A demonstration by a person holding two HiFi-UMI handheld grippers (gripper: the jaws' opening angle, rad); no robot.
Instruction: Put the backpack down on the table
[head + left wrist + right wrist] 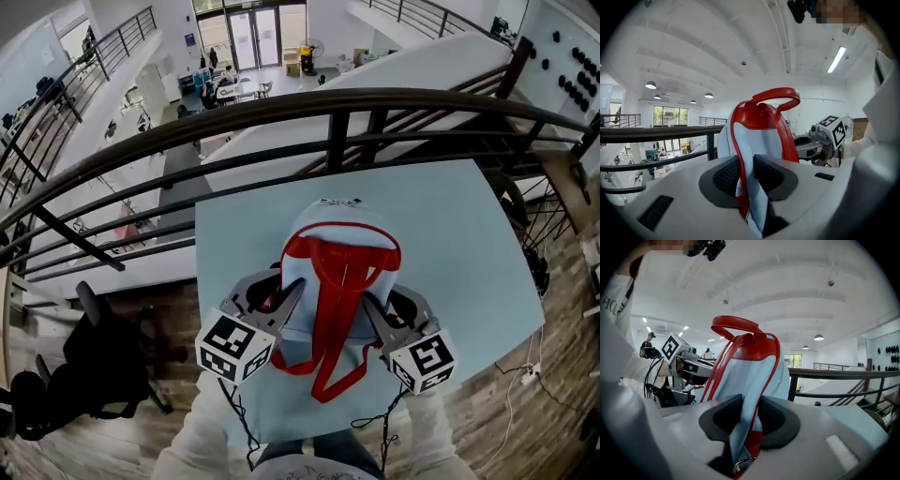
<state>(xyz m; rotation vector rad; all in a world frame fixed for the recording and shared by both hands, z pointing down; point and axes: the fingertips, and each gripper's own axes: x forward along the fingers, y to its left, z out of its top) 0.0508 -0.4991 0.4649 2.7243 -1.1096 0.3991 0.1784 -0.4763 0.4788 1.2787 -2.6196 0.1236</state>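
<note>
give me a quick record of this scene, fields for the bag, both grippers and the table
backpack: light blue with red trim and red top handle, upright, held from both sides
left gripper: jaws closed on a red-edged strap of the backpack
right gripper: jaws closed on the strap at the other side
table: light blue top, directly under the backpack
backpack on table: cannot tell, its bottom is hidden
railing: dark, beyond the table's far edge
</note>
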